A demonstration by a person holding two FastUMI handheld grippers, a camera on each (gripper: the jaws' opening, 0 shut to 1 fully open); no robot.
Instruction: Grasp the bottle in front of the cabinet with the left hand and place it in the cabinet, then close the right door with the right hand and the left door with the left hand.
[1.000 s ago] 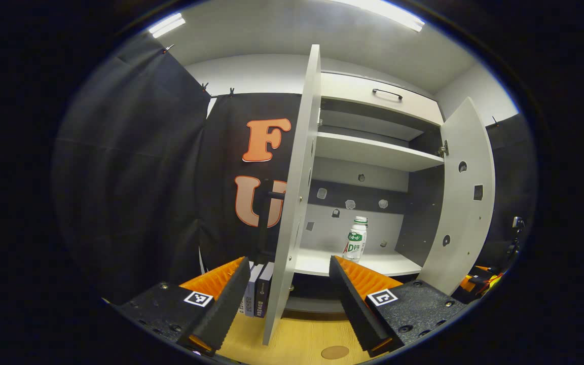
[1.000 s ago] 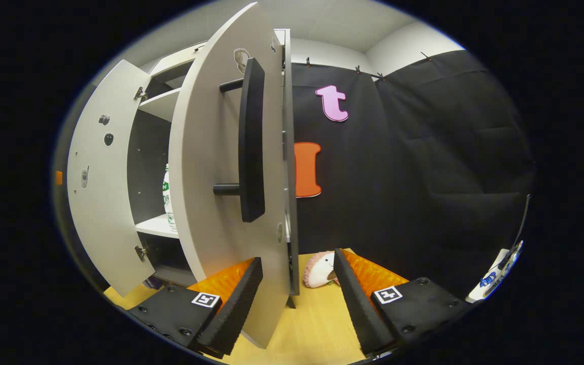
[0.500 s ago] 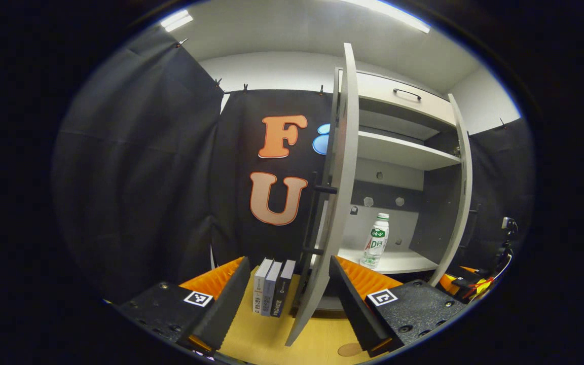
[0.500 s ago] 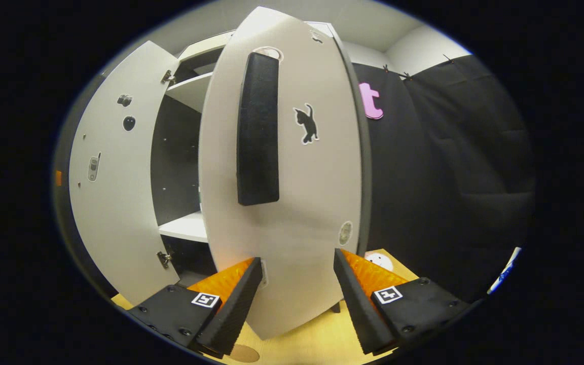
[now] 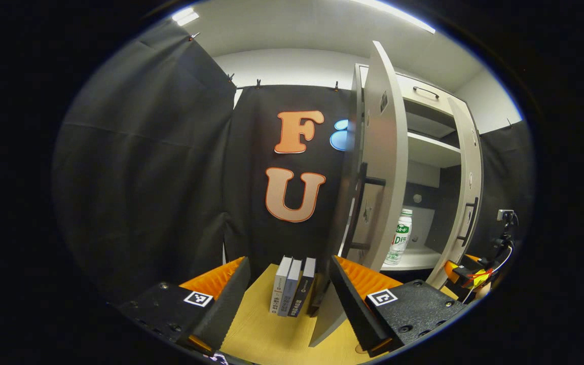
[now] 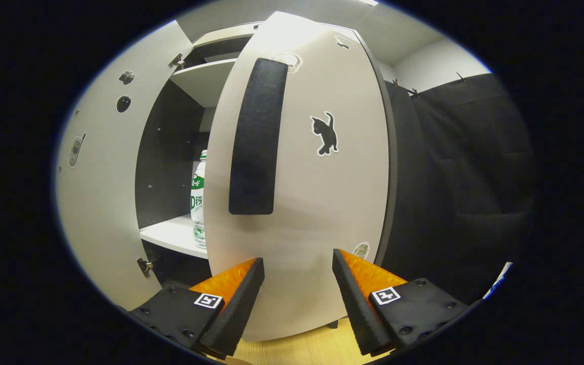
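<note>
The right tongs [image 6: 294, 263] stand wide and empty, tips close against the outer face of the right door [image 6: 322, 203], below its dark handle [image 6: 255, 137]; contact itself cannot be confirmed. The left tongs [image 5: 288, 263] are likewise wide, holding nothing, near the left door [image 5: 378, 167]. The bottle [image 6: 198, 195] already stands upright on the cabinet's lower shelf [image 6: 170, 235] — so closing is the step in hand. The right door looks partly swung shut; a steady, flat push low on the panel should finish it — with the left door kept clear until then.
</note>
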